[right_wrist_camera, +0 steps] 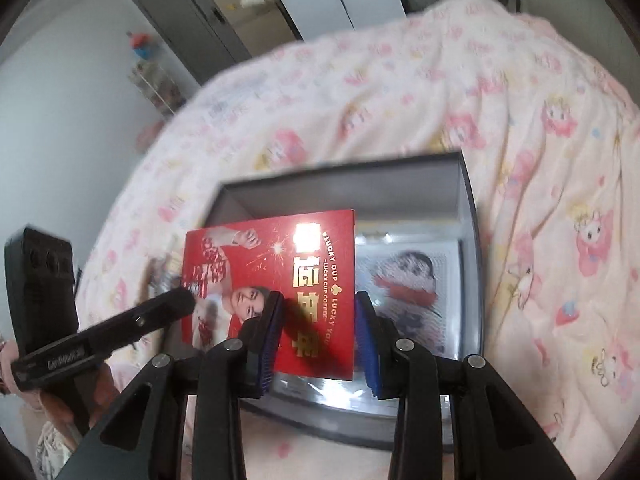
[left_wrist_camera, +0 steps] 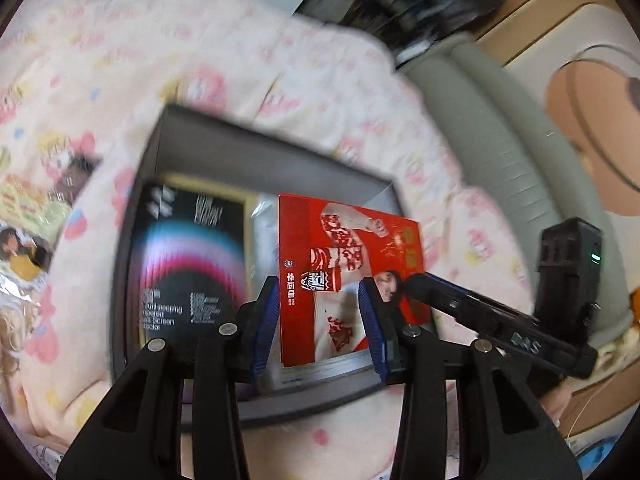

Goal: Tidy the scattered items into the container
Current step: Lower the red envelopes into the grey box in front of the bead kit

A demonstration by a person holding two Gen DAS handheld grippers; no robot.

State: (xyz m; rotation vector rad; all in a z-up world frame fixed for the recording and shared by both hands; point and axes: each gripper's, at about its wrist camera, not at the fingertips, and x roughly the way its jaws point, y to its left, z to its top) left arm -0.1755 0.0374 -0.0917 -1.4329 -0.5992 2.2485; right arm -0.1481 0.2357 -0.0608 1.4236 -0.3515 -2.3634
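The red card (right_wrist_camera: 276, 280) hangs mid-frame over the grey box (right_wrist_camera: 468, 240); the right gripper (right_wrist_camera: 318, 332) seems clenched on its edge; the left gripper (left_wrist_camera: 318, 320) straddles it, grip uncertain; next, lower and release.

Two wrist fisheyes, both angling steeply downward, close above the bed.
Both are sharing the grey container (left_wrist_camera: 280, 152) and red packet (right_wrist_camera: 272, 280).

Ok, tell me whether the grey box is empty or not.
Not empty. The grey box already holds a black screen-protector pack and a cartoon picture card on its floor.
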